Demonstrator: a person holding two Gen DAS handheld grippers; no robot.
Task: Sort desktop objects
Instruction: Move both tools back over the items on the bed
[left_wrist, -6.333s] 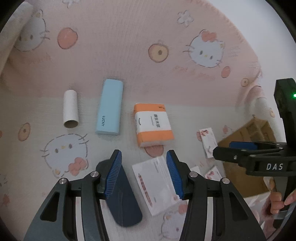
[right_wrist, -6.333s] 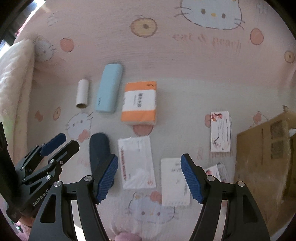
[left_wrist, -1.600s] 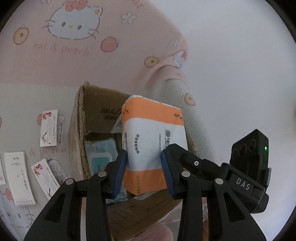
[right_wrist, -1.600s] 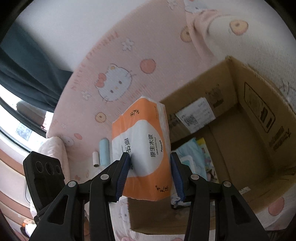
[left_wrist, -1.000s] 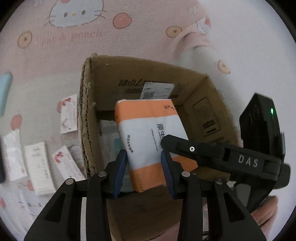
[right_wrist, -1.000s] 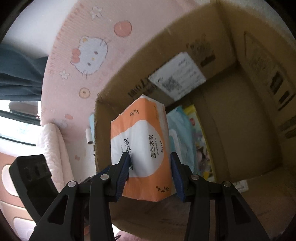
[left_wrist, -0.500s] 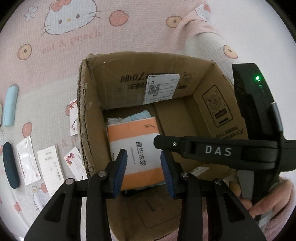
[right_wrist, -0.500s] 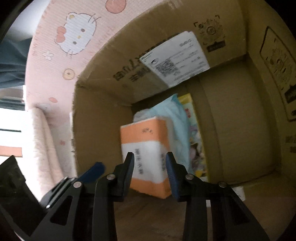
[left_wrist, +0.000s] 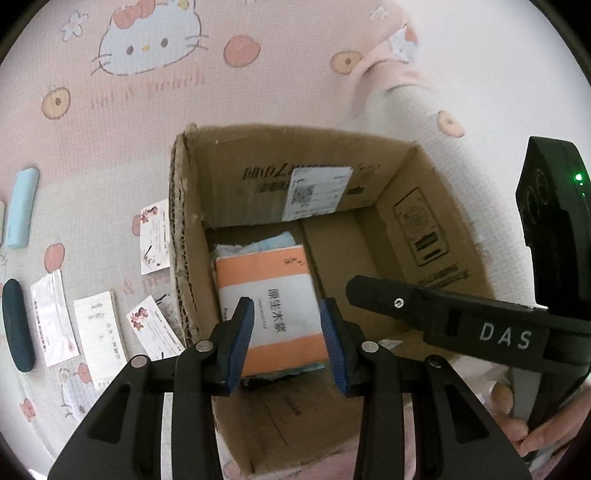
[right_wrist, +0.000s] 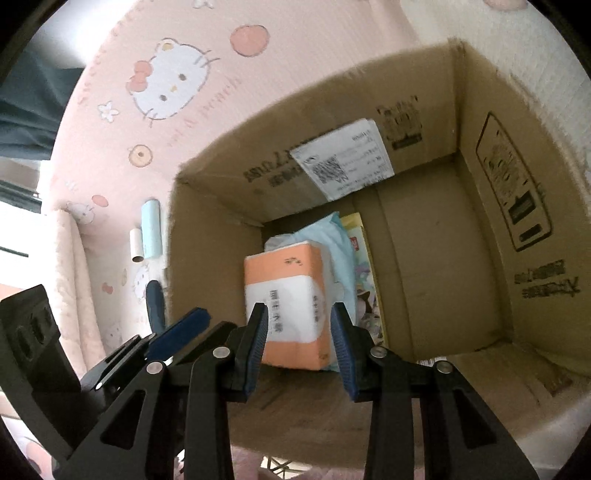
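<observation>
The orange and white tissue pack (left_wrist: 269, 295) lies flat inside the brown cardboard box (left_wrist: 258, 177), on top of a pale blue packet. My left gripper (left_wrist: 285, 314) hovers above the box, open; the pack shows far below through the gap between its pads. In the right wrist view the same pack (right_wrist: 291, 295) rests low in the box (right_wrist: 424, 129). My right gripper (right_wrist: 298, 314) hangs open above it, touching nothing. The left gripper's fingers (right_wrist: 181, 326) show at the lower left, clear of the pack.
A pale blue packet (right_wrist: 332, 243) and a yellow packet (right_wrist: 360, 251) also lie in the box. Left of the box on the printed cloth: a light blue case (left_wrist: 22, 206), a dark blue case (left_wrist: 16, 325), several cards (left_wrist: 98, 332), a cardboard tube (right_wrist: 136, 245). A hand (left_wrist: 535, 439) grips the right tool.
A second ago both grippers held the tissue pack over the box. It now lies on the box floor, free of both. The right jaws have narrowed and both grippers have pulled up.
</observation>
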